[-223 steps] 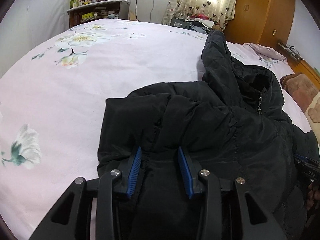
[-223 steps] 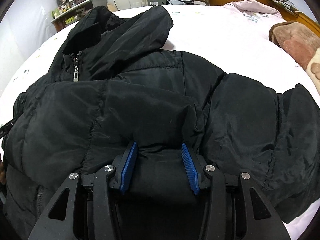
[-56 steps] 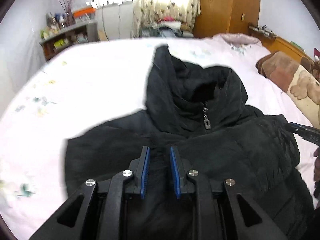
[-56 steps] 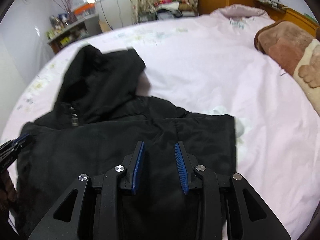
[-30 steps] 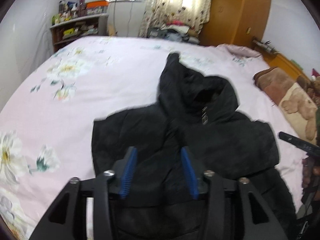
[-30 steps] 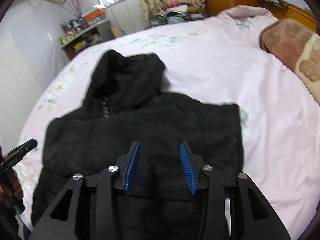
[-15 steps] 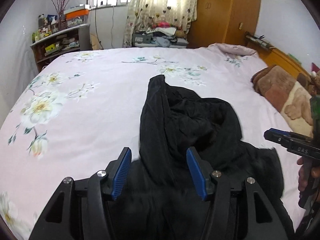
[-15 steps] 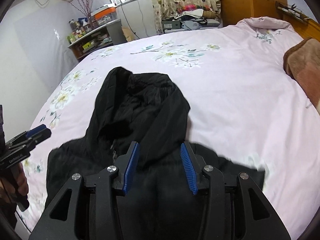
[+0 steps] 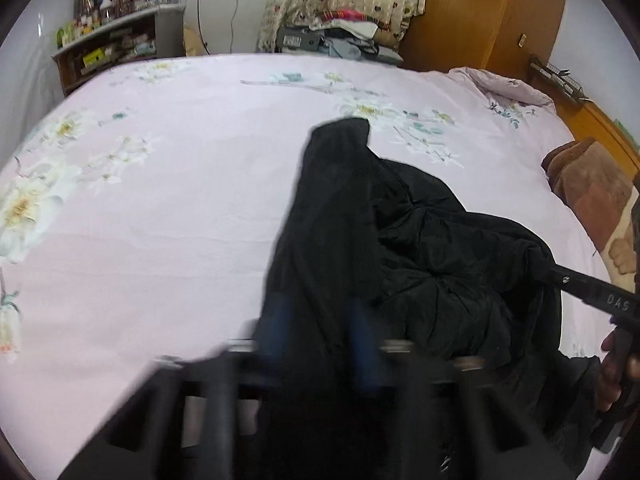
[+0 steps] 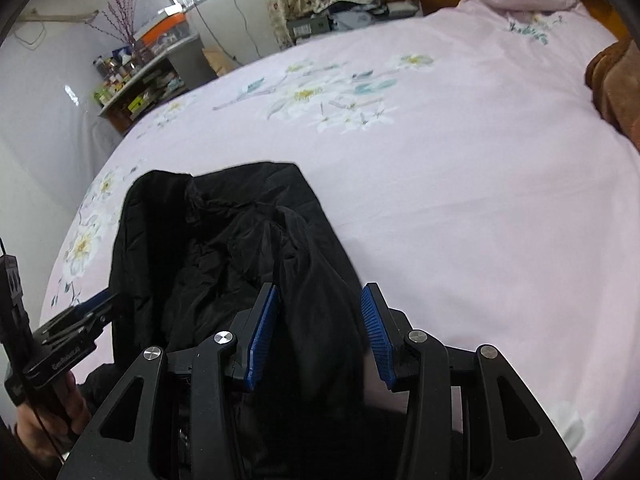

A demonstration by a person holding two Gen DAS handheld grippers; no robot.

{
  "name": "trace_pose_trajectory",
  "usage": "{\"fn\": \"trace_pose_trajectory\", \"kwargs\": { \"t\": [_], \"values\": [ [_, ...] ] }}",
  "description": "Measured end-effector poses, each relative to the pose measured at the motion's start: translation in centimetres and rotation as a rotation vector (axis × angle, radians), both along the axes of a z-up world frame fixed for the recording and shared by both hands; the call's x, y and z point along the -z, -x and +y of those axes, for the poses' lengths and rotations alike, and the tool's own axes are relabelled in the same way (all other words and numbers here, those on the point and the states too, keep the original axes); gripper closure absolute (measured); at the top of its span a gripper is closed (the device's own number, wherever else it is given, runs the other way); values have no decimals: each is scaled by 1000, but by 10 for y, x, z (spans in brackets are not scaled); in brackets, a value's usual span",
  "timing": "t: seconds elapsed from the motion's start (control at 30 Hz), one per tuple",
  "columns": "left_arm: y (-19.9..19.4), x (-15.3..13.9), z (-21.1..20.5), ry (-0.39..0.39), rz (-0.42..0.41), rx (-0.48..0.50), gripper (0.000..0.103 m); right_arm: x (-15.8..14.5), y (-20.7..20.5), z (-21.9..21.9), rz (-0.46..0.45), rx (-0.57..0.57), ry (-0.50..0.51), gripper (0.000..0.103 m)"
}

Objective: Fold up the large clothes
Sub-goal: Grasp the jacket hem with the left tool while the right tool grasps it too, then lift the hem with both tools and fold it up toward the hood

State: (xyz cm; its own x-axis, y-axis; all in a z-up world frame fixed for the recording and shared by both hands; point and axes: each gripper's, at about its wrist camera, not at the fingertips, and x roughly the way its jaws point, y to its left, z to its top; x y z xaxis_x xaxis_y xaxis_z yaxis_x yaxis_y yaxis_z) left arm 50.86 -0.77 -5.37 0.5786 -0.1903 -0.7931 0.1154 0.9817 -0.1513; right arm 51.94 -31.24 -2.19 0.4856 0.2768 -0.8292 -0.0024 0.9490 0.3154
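Lying bunched near the middle of the pink flowered bed [image 9: 160, 220], toward its near edge, the black padded jacket [image 9: 420, 264] is rising to a peak where its hood [image 9: 340, 140] is pointing at the far edge. Both tongs are reaching into the hood's lower folds. The left tongs [image 9: 320, 332] are badly blurred, so I cannot tell whether they are gripping cloth or simply parted around it. The right tongs [image 10: 320, 332] are standing spread, with a ridge of jacket lying between the blue pads [image 10: 262, 336] but not pinched.

Judging by this, the hood is being brought down over the body. Doing it well is likely to mean taking both layers at the hood's two sides, closing firmly because padded fabric is springy and slippery, and moving both hands together so the fold is landing square. A brown blanket [image 9: 588, 196] is sitting at the bed's right edge, well apart.
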Motion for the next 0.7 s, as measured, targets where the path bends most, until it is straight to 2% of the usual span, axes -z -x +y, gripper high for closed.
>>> {"fn": "trace_pose_trajectory", "kwargs": {
  "t": [0.03, 0.07, 0.17, 0.27, 0.4, 0.5, 0.6, 0.7],
  "values": [
    [1, 0, -2, 1, -4, 1, 96, 1, -1, 3, 1, -8, 4, 80],
    [5, -2, -3, 0, -21, 8, 100, 0, 0, 7, -2, -25, 10, 94],
    [24, -19, -3, -7, -86, 32, 102, -19, 15, 12, -57, -47, 10, 95],
    [52, -44, 11, 43, -142, 34, 102, -50, 43, 8, -122, -43, -28, 95],
    [106, -78, 31, 99, -223, 41, 103, -93, 102, 4, -219, -69, -55, 95],
    [153, -92, 50, 130, -265, 42, 103, -111, 150, -1, -254, -65, -85, 95],
    [191, -91, 65, 146, -264, 29, 102, -112, 191, -5, -250, -54, -118, 95],
    [230, -76, 76, 133, -227, 19, 102, -99, 233, -5, -208, -60, -115, 95]
  ]
}}
